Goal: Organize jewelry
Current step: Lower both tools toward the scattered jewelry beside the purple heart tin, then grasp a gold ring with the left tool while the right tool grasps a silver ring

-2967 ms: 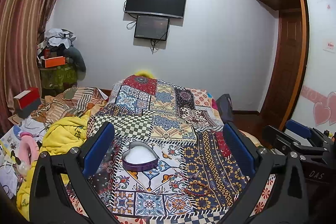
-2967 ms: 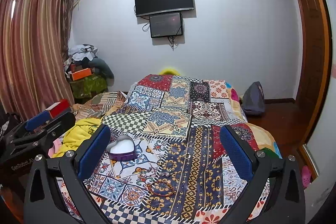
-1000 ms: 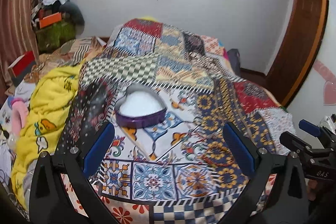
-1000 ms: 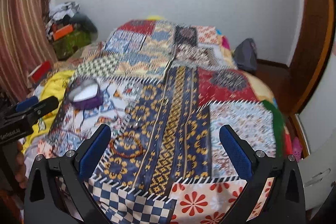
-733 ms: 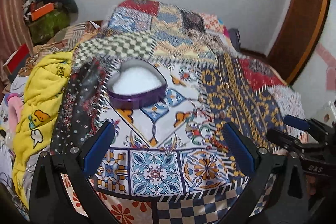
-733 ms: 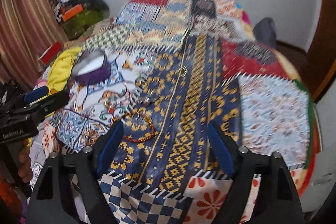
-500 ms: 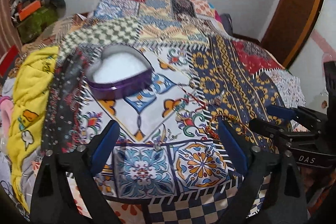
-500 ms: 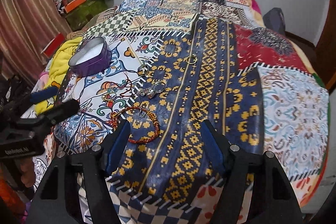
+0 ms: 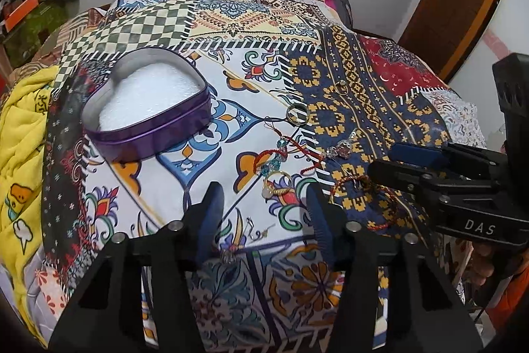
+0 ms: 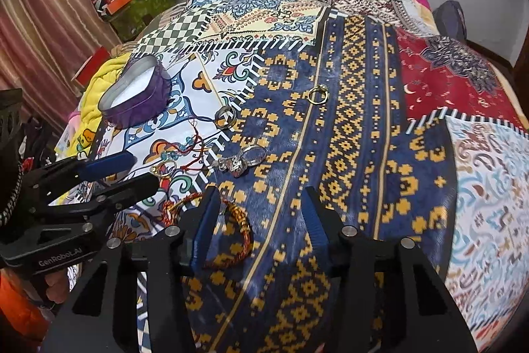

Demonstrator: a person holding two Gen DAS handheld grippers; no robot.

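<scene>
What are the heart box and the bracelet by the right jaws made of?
Heart-shaped box: likely tin; glossy purple wall, bare silvery inner rim, white foam-like pad inside. Bracelet: braided red and gold cord, matte and twisted; it looks like thread, not metal.

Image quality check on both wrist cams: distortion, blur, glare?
Left wrist: heavy fisheye bend, dark vignette corners, white lining of the heart tin blown out. Right wrist: same barrel warp, quilt sharp mid-frame, soft toward the rim, no hard shadows.

Both tools have dropped close over the bed [image 9: 347, 81], and each one's jaws have narrowed since before: left tool [image 9: 264, 207], right tool [image 10: 261, 210].
</scene>
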